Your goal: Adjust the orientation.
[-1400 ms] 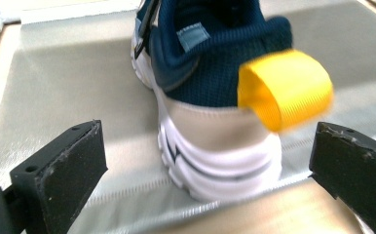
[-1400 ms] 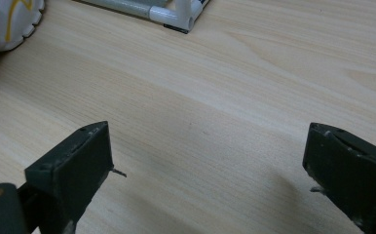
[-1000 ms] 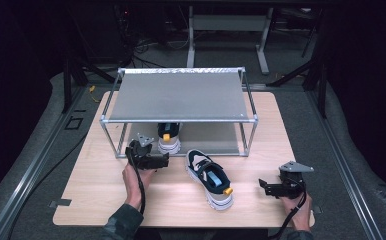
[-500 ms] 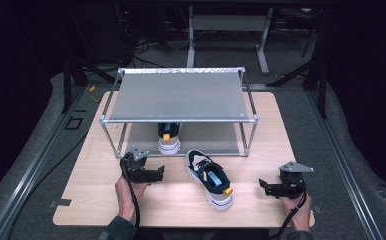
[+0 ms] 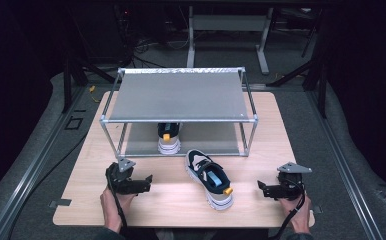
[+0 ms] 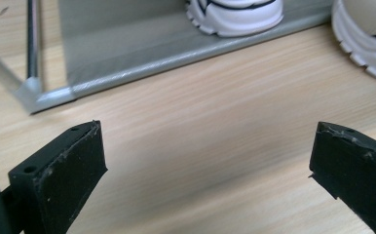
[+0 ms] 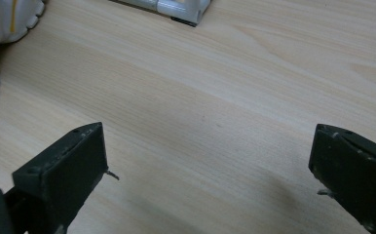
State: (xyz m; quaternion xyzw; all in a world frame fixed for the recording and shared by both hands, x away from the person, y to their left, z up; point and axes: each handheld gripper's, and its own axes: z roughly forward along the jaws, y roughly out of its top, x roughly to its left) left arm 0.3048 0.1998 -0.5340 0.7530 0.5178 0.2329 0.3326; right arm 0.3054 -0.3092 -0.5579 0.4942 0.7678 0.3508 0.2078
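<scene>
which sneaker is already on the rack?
The far sneaker, on the rack's bottom shelf, under the top shelf. The other sneaker lies on the bare table between both claws.

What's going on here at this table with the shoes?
A person holds a pair of tongs in each hand over a wooden table. One sneaker stands on the lower level of a metal rack; its mate lies on the table in front of the rack. The left tongs and right tongs are open, either side of that loose sneaker, touching nothing.
</scene>
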